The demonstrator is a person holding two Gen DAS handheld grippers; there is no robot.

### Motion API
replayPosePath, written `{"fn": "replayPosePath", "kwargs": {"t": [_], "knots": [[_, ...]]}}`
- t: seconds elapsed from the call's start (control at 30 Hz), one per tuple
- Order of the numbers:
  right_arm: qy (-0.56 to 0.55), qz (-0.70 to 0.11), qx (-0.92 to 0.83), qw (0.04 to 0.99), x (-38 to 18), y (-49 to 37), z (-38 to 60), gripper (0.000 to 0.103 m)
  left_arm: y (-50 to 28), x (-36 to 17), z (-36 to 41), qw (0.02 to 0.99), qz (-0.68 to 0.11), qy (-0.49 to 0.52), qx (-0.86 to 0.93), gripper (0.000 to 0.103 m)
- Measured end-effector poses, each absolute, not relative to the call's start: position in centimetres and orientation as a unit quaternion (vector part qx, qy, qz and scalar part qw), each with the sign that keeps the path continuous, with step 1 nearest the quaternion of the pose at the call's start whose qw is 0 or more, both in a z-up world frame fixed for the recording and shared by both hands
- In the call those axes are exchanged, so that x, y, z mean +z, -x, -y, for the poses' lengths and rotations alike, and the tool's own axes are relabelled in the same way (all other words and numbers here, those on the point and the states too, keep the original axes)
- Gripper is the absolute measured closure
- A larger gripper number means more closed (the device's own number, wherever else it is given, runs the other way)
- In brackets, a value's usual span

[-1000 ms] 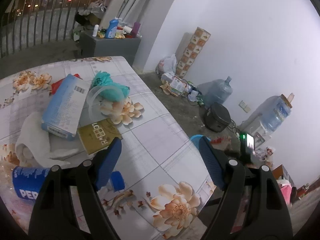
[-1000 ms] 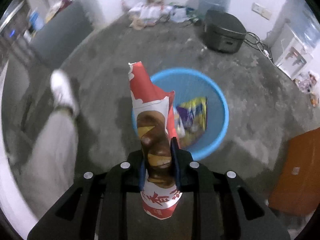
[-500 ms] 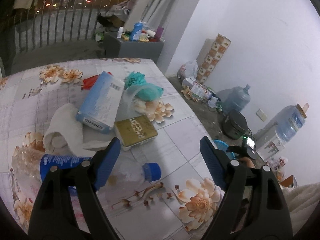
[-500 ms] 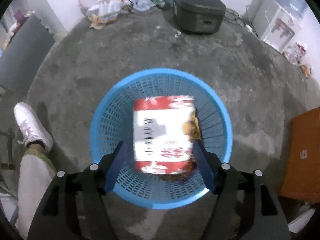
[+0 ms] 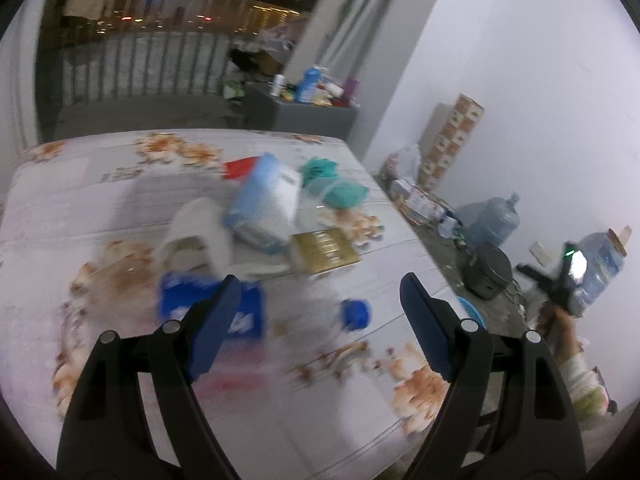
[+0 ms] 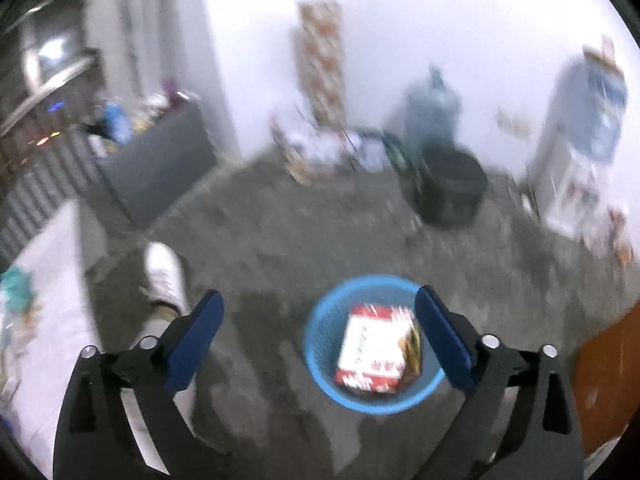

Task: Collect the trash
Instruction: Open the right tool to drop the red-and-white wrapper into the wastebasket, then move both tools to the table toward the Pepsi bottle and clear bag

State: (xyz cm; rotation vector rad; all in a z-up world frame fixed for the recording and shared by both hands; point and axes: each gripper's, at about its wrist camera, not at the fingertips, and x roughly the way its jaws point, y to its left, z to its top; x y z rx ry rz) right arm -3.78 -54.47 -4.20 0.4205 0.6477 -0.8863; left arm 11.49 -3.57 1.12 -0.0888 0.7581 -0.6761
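Left wrist view: the left gripper (image 5: 316, 312) hangs over the table (image 5: 80, 208) with its jaws wide and nothing between them. Just past the tips lies a clear bottle (image 5: 256, 312) with a blue label and blue cap, and behind it the rest of the trash — a gold box (image 5: 324, 250), a pale blue pack (image 5: 264, 204), a white rag (image 5: 192, 232), teal plastic (image 5: 340, 190). It's all smeared with blur, so the bottle's edges are hard to read.

Right wrist view: the right gripper (image 6: 316, 336) is above the floor, jaws opening, nothing in them. The red-and-white packet (image 6: 374, 350) sits down in the blue basket (image 6: 316, 344), so that piece is binned.

Risks, as I see it: a round bottle on a slick cloth could squirt out of the pads or roll off the edge if the left jaws close off-centre — and a rushed grab might drag the rag along too.
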Motion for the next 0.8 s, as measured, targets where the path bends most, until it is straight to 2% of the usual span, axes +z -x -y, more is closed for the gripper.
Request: {"fn": "replayPosePath", "kwargs": {"t": [0.23, 0.47, 0.73, 0.8], "knots": [[-0.054, -0.240, -0.348, 0.905, 3.7, 0.9, 42.9, 0.006, -9.6, 0.6, -2.1, 0.894, -0.358, 0.052, -0.264, 0.026], [-0.057, -0.172, -0.136, 0.974, 7.2, -1.6, 33.9, 0.006, -8.3, 0.4, -6.1, 0.903, -0.351, 0.086, -0.233, 0.026], [-0.079, -0.285, 0.120, 0.948, 5.2, -10.4, 24.2, 0.007, -8.5, -2.9, -8.5, 0.885, -0.388, 0.136, -0.219, 0.026], [-0.064, -0.312, 0.142, 0.937, 4.2, -12.4, 22.0, 0.019, -8.5, -3.7, -8.8, 0.877, -0.399, 0.150, -0.222, 0.026]]}}
